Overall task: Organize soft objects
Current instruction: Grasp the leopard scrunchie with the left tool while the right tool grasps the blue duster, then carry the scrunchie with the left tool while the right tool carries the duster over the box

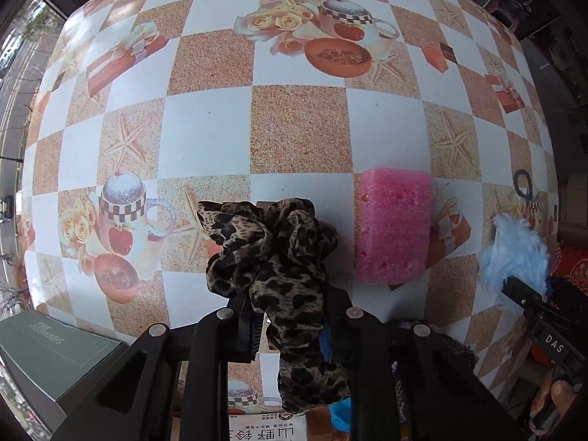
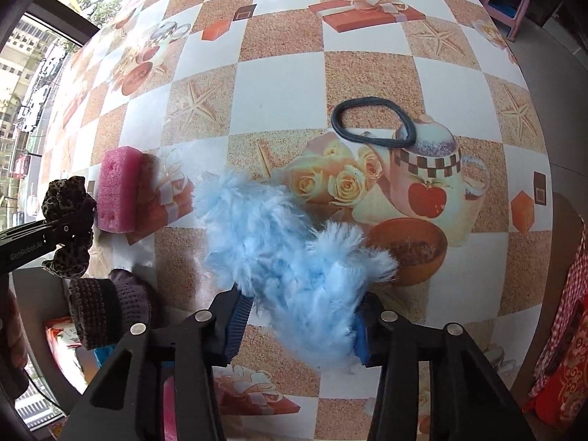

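Observation:
My left gripper (image 1: 290,327) is shut on a leopard-print scrunchie (image 1: 268,257) and holds it above the checkered tablecloth (image 1: 205,136). My right gripper (image 2: 297,327) is shut on a fluffy light-blue scrunchie (image 2: 279,242), also held over the table. A pink sponge (image 1: 393,228) lies on the table just right of the left gripper; it also shows in the right wrist view (image 2: 117,191). A dark hair band (image 2: 375,121) lies flat beyond the right gripper. The blue scrunchie (image 1: 514,253) and the leopard scrunchie (image 2: 70,217) each show in the other view.
A grey-green box (image 1: 55,360) sits at the near left table edge. A dark knitted item (image 2: 106,312) hangs at the near edge, with packaged goods below. A purple stool (image 2: 507,0) stands beyond the table's far right corner.

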`<move>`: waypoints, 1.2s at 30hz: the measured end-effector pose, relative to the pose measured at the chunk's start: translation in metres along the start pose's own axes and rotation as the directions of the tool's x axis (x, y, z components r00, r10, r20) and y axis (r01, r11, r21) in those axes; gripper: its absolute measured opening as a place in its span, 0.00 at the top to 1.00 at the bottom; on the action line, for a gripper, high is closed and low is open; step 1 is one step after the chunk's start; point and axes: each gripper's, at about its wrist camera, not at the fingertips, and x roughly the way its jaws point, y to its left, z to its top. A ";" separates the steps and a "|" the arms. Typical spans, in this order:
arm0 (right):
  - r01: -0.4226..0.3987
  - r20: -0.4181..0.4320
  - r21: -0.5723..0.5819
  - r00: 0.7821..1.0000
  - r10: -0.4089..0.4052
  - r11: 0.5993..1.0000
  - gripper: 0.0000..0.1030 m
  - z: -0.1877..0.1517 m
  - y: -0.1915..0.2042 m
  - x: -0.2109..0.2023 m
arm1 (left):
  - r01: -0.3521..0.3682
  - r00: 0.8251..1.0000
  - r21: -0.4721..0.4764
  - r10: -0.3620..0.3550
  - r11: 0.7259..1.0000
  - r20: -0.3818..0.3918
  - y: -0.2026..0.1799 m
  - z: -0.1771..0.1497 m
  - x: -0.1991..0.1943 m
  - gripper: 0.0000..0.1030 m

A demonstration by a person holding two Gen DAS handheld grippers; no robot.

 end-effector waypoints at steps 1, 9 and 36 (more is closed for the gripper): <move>-0.009 0.005 0.005 1.000 0.009 1.000 0.57 -0.003 -0.004 -0.003 | -0.007 1.000 0.020 0.007 1.000 0.018 0.011 -0.012 -0.007 0.74; -0.089 0.017 0.075 0.996 0.088 0.993 0.65 -0.020 -0.011 -0.023 | 0.013 0.995 0.101 -0.022 0.995 0.093 -0.007 -0.041 -0.042 0.74; 0.137 -0.056 -0.316 0.985 -0.162 0.939 0.00 -0.013 0.037 0.023 | 0.020 0.997 0.074 -0.025 0.997 0.077 -0.022 -0.069 -0.096 0.74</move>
